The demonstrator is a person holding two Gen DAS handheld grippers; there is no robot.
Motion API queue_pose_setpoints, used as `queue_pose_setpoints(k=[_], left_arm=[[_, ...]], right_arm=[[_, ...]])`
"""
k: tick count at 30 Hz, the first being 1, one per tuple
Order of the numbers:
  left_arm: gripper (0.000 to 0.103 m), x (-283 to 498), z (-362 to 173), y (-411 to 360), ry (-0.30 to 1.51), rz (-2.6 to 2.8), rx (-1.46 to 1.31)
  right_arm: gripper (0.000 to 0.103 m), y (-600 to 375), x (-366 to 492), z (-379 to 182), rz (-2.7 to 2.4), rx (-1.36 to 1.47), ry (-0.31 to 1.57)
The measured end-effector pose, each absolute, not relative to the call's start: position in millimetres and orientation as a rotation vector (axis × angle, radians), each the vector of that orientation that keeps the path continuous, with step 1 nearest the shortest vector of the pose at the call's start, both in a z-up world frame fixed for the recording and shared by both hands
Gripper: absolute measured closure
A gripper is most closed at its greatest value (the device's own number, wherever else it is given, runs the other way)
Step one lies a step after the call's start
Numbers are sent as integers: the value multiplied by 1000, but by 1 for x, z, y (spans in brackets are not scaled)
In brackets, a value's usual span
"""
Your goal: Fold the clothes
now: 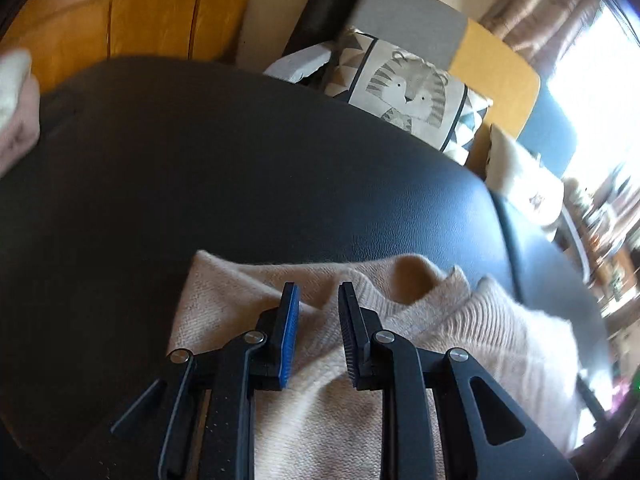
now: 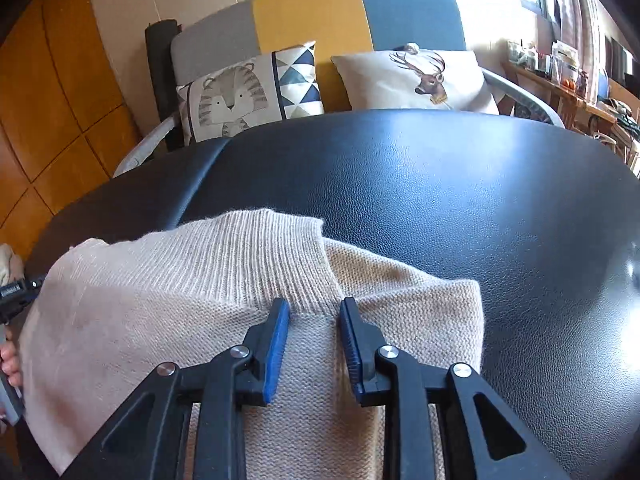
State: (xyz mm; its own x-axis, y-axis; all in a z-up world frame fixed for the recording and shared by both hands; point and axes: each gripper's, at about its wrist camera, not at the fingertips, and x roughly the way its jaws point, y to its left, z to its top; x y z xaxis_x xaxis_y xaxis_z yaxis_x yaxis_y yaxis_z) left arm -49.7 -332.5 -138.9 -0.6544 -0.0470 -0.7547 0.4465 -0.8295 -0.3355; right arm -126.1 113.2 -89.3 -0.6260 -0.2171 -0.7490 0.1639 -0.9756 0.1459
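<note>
We see a beige sweater (image 2: pixel 168 300) of soft knit wool, ribbed at its collar toward 12 o'clock and slightly fuzzy. It lies on a black table (image 2: pixel 440 184) covered in grained leatherette with a glossy sheen. Our right gripper (image 2: pixel 314 312) and left gripper (image 1: pixel 318 296) are matt black plastic with ridged blue rubber pads (image 2: pixel 276 352) and bright metal rivets (image 2: pixel 240 351).

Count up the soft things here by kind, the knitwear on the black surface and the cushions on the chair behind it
Beige sweater on the black table: 1
Tiger cushion: 1
Deer cushion: 1
Total: 3
</note>
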Motion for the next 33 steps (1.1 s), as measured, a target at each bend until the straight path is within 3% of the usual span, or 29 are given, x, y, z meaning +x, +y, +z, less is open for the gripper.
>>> queue_pose_setpoints(k=[1,2,4,11,20,25,27,28,31,33], left_arm=[[76,-51,-139,-334,756,-2532,1144],[64,-55,-140,-333,768,-2551,1174],[55,-63,-140,-332,793,-2588,1234],[50,-108,-143,-317,767,-2652,1437],[50,-108,-137,-317,855,-2747,1506],[50,-108,-129,-303,718,-2806,1545],[54,-111,-127,-292,567,-2828,1548],[68,-110,-126,-285,479,-2828,1551],[91,-109,-122,-275,356,-2825,1523],[93,-107,-117,-275,337,-2815,1487]], right_arm=[[76,111,-125,-90,-2659,1233,-73],[76,109,-125,-91,-2666,1230,-50],[75,106,-122,-92,-2681,1223,-15],[75,105,-122,-93,-2685,1208,-21],[75,107,-125,-91,-2680,1201,-37],[75,109,-125,-90,-2678,1199,-46],[75,109,-126,-90,-2677,1199,-46],[75,109,-126,-90,-2677,1199,-47],[75,109,-126,-90,-2677,1198,-46],[75,110,-126,-90,-2676,1198,-45]])
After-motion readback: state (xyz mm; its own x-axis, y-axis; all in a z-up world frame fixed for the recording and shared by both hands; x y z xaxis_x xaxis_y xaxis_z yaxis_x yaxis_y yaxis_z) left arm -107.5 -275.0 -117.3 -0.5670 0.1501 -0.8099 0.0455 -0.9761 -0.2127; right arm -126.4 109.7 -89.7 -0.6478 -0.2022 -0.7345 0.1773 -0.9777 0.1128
